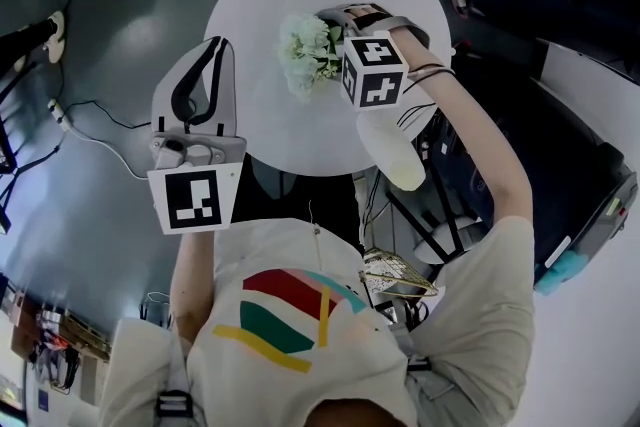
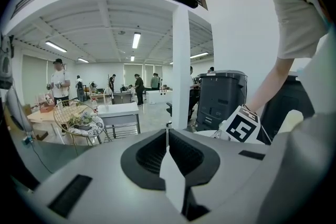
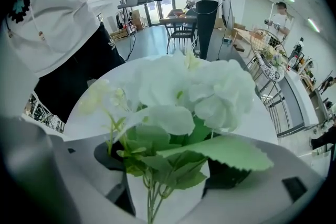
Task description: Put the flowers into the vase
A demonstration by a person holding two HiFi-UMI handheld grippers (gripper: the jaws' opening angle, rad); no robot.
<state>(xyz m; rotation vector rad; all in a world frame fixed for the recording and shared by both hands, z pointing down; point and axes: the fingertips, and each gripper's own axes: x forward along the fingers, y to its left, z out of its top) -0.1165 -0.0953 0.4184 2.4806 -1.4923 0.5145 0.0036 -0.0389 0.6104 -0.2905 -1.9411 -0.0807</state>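
A bunch of white flowers (image 1: 308,50) with green leaves hangs over the round white table (image 1: 270,130). My right gripper (image 1: 338,41) is shut on its stems from the right. In the right gripper view the blooms (image 3: 184,89) fill the middle and the stems (image 3: 151,194) run down between the jaws of the right gripper (image 3: 168,170). My left gripper (image 1: 214,48) is held at the table's left edge, shut and holding nothing. Its jaws meet in the left gripper view (image 2: 168,131). A cream-white rounded shape (image 1: 395,153) lies below the right gripper's cube; I cannot tell what it is.
Cables (image 1: 95,130) trail over the dark floor on the left. Dark equipment and a grey bin (image 1: 570,175) stand close to the table's right side. In the left gripper view a white pillar (image 2: 181,65) and several people stand further back.
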